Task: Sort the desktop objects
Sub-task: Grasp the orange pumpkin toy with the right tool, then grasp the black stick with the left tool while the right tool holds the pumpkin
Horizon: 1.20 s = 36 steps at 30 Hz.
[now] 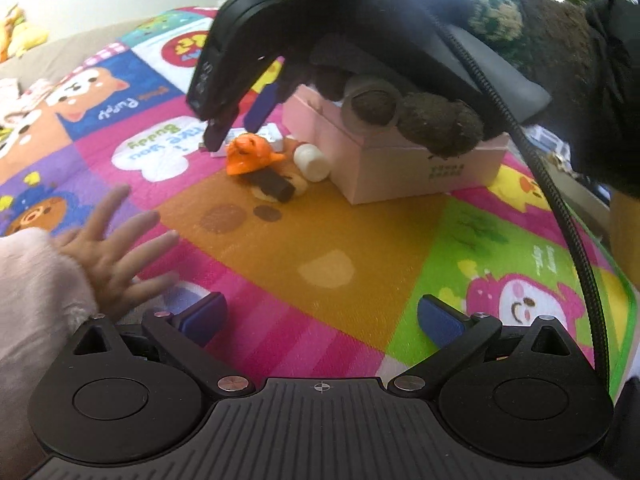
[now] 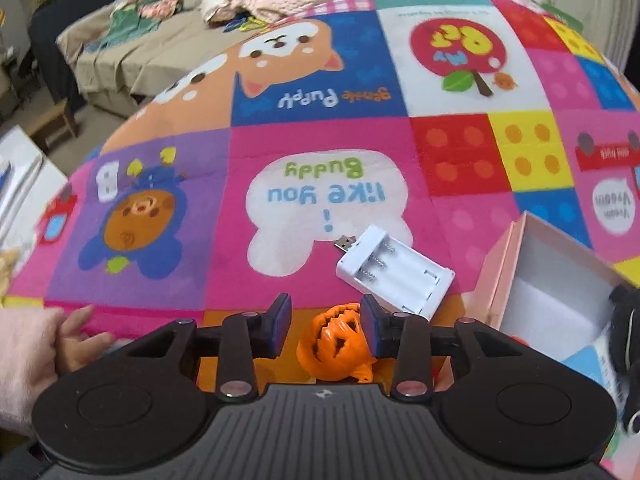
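The left gripper hangs over the orange patch of the play mat, its blue pads wide apart with nothing between them. The right gripper is tilted steeply down over the orange pumpkin; its jaws stand partly apart with the pumpkin below and between them, the right pad close against the pumpkin's top and the left pad clear of it, so it has no grip on it. In the left view the right gripper comes in from above, its tips just beyond the pumpkin. Just past the pumpkin lies a white charger with empty battery slots and a USB plug pointing far left. Near the pumpkin, toward the right, lie a brown stick and a white cylinder, which touches the pink box. The box stands open at right. A small bare hand in a pink fleecy sleeve rests spread on the mat at near left.
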{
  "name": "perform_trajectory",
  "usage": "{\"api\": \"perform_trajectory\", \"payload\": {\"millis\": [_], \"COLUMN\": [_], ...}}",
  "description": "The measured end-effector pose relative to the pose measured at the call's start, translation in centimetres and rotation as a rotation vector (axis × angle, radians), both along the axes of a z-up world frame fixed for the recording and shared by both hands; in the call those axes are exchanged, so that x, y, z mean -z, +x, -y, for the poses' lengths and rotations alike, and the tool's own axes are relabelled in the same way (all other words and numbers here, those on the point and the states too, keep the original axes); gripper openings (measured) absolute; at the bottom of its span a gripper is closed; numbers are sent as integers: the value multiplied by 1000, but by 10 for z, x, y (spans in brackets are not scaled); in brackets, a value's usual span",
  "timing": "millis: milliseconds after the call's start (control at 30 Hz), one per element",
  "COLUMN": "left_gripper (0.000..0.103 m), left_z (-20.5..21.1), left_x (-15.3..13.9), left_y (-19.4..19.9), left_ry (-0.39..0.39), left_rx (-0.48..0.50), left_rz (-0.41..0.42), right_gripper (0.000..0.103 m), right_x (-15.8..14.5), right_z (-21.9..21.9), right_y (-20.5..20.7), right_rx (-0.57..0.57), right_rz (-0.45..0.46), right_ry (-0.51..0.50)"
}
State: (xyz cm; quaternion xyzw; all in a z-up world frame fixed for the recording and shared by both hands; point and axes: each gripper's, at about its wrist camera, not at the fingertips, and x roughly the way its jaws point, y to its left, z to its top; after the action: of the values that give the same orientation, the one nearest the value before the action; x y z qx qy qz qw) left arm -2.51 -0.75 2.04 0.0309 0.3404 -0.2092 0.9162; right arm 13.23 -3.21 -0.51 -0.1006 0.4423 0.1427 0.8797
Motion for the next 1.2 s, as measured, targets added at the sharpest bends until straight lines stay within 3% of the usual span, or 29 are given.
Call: {"api": "perform_trajectory", "payload": {"millis": [233, 333, 467, 633, 800, 933, 1100, 1200], "left_gripper": [103, 103, 103, 103, 103, 103, 103, 103], "left_z": [3, 1, 6, 16, 23, 30, 68, 84], "left_x": [1, 2, 2, 1, 1, 3, 3, 3], "left_y": [3, 2, 3, 6, -1, -7, -21, -19], "left_ry": [34, 27, 47, 64, 85, 54, 111, 143], "left_rx": [114, 142, 163, 189, 256, 319, 410, 416], "left_rz": [7, 14, 21, 23, 35, 23, 29, 26], "right_gripper": [39, 43, 36, 36, 37, 41, 45, 57], "right_x": [18, 19, 16, 13, 16, 21, 26, 26], "right_z": [-15, -6, 2, -2, 31, 73, 107, 122], "right_y": [26, 22, -18, -83, -119, -146, -181, -200], "right_rx": [45, 82, 22, -61, 25, 131, 231, 259], "right_rz": [-25, -59, -104, -98, -119, -109, -18, 48], "right_ry": [-114, -95, -42, -38, 16, 132, 233, 246]}}
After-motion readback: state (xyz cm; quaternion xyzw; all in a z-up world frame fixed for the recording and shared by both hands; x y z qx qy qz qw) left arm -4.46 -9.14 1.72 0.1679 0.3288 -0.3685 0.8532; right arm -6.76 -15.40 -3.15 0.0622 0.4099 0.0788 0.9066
